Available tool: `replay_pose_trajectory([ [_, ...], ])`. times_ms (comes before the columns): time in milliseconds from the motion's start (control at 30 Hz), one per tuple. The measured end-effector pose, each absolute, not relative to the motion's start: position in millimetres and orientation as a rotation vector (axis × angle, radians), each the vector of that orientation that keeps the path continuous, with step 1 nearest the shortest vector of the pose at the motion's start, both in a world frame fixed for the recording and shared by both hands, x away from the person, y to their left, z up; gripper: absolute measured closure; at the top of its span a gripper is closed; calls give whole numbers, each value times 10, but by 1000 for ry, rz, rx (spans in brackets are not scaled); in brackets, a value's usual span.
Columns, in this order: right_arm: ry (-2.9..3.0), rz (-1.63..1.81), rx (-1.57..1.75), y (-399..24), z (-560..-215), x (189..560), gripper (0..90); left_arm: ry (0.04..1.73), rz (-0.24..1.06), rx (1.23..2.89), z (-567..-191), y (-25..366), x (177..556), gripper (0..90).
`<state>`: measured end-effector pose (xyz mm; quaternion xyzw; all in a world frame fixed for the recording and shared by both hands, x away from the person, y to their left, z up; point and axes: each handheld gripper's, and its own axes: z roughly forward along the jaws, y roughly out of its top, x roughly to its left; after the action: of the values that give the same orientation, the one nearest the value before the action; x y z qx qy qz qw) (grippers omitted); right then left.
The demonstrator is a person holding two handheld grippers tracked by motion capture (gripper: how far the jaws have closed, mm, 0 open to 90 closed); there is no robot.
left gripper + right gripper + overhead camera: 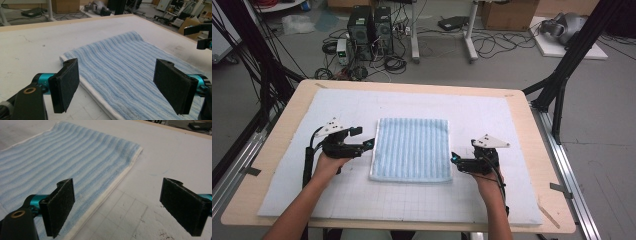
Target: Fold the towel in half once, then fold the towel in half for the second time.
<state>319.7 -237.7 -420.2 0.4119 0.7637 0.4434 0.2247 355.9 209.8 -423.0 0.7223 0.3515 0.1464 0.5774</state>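
A: Where is the towel [412,148]?

B: Flat in the middle of the mat [492,200], folded to a rectangle, blue stripes running away from the person, white hem along its near and side edges.

A: And the left gripper [371,144]?

B: Just beside the towel's left edge, held low in the left hand [329,162], pointing right toward the cloth. In the left gripper view its jaws stand wide apart, with the hem and stripes seen in the gap. The pads press on nothing.

A: The right gripper [454,159]?

B: Mirror image. It sits at the towel's right edge near the front corner, in the right hand [486,181], pointing left. Its jaws also gape wide. In the right gripper view one pad [61,206] hangs over the cloth, the other over bare mat, nothing pinched.

A: Is either one touching the towel?

B: I cannot tell. Both tips are right at the edges, and nothing is gripped
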Motion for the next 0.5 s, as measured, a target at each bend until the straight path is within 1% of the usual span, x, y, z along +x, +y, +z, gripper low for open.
replay_pose_trajectory([
  [233, 2089, 1244, 1156, -2440, -4181, 3194, 119, 823, 328, 1699, -4240, 2062, 3579, 206],
  [333, 2087, 1240, 1175, -2452, -4188, 3195, 120, 836, 298, 1673, -4226, 2087, 3620, 206],
  [500, 2078, 1248, 1177, -2506, -4181, 3185, 120, 864, 318, 1628, -4138, 2138, 3705, 205],
])
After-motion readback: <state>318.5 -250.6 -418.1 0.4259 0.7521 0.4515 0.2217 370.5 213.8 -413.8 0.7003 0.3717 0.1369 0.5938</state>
